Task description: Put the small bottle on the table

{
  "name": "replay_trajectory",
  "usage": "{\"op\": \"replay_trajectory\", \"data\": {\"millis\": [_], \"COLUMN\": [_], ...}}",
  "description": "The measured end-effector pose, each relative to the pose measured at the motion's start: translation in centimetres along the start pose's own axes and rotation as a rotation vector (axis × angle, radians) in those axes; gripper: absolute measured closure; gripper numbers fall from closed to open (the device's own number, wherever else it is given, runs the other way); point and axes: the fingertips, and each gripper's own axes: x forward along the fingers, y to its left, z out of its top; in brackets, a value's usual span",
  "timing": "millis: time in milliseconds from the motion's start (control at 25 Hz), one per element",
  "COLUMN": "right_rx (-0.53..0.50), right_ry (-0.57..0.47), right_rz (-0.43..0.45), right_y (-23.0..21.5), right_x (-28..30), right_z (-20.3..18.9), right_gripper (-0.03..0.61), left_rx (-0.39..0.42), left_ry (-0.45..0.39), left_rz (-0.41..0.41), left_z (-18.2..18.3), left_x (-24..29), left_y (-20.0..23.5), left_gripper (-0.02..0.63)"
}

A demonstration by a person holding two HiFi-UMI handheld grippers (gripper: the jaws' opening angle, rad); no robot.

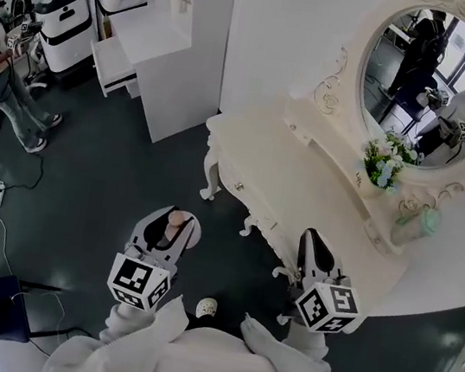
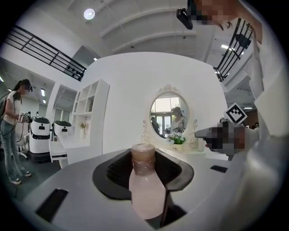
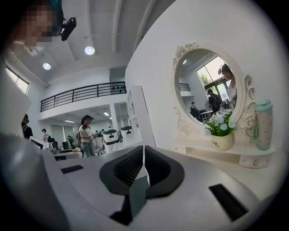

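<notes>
Both left gripper (image 1: 169, 232) jaws on small bottle (image 2: 145, 191)

Pale plastic small bottle (image 2: 145, 185): clamped between the jaws of the left gripper (image 1: 170, 229), over the floor, left of the white carved dressing table (image 1: 301, 192). Right gripper (image 1: 317, 245): at the table's front edge. On the table's rear ledge, below the oval wall mirror (image 1: 426, 71): white ceramic flower pot (image 1: 382, 168), with the green lidded tumbler (image 1: 424, 222) to its right.

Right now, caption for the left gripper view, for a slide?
Left gripper, jaws closed on a small pink bottle, facing the oval mirror.
</notes>
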Motion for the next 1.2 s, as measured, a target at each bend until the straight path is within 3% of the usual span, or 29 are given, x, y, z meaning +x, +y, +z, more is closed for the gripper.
{"op": "replay_trajectory", "data": {"millis": [640,1200], "right_rx": [0.039,0.031], "right_ry": [0.111,0.095], "right_rz": [0.015,0.090], "right_y": [-0.4,-2.7], "right_x": [5.1,18.1], "right_z": [-3.2,0.1], "right_gripper": [0.541,0.541], "left_rx": [-0.007,0.012], "left_ry": [0.096,0.058], "left_rz": [0.023,0.077], "left_z": [-3.6,-0.9], "left_x": [2.0,11.9], "left_y": [3.3,10.0], "left_gripper": [0.463,0.463]}}
